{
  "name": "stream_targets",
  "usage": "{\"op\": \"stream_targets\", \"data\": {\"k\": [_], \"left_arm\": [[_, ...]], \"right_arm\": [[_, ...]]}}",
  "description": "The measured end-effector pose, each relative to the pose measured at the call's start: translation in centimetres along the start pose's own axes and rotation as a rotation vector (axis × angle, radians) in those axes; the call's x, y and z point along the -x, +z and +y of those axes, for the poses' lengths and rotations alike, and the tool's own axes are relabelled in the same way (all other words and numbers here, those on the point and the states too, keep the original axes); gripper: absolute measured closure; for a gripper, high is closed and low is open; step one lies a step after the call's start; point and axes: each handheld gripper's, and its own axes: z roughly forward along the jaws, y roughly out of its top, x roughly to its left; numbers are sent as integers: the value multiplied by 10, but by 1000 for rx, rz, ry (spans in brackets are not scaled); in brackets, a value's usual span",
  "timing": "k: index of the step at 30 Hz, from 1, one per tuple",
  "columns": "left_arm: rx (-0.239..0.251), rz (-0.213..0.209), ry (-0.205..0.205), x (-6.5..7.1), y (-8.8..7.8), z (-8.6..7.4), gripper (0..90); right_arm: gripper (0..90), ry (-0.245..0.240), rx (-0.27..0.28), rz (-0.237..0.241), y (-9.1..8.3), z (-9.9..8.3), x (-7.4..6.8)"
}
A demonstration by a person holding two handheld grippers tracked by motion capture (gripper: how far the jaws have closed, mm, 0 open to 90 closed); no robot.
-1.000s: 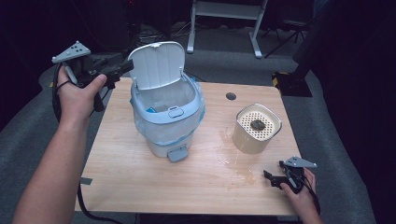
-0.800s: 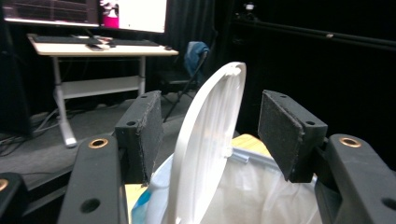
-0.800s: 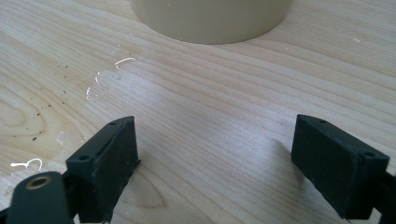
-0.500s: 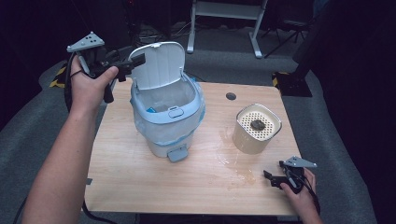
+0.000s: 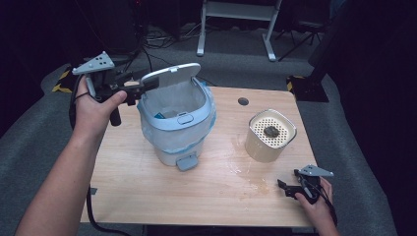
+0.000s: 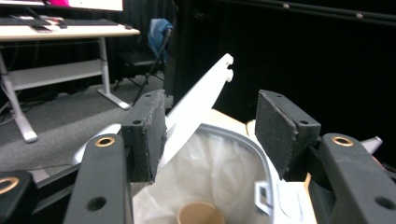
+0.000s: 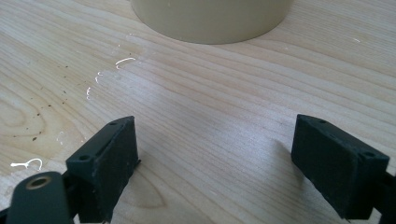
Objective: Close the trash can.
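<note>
Wooden table is carrying a pale blue bin lined with a white bag, and a cream pot with a perforated top standing well to the bin's right. A small dark lump is sitting on that top. A round hole is showing in the table behind the pot.

Left claw is hovering at the bin's rear left rim, jaws released and spread wide. The lid is standing raised and tilted, its edge passing just beside the claw's left pad; contact cannot be confirmed. From this claw, the lid's long axis is running up and away, ending in a notched tip. Below the jaws the bag is lying open, with a brown cup at the bottom.

Right claw is resting low at the table's near right edge, jaws released, gripping nothing. Ahead of it the pot's base is standing well apart, with wet streaks and dark specks on the wood between, towards the claw's left.

A grey pedal is projecting from the bin's front.
</note>
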Motion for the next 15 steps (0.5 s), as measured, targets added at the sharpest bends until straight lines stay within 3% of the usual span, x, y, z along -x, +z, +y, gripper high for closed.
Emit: {"op": "stream_targets", "data": {"k": [7,11,15], "left_arm": [[-44,-38,36,23,6,-15,441],[-83,-55,29,33,14,-22,480],[-121,-39,53,40,25,-28,529]], "right_arm": [[146,0,0,0,0,0,0],[146,1,0,0,0,0,0],[146,1,0,0,0,0,0]]}}
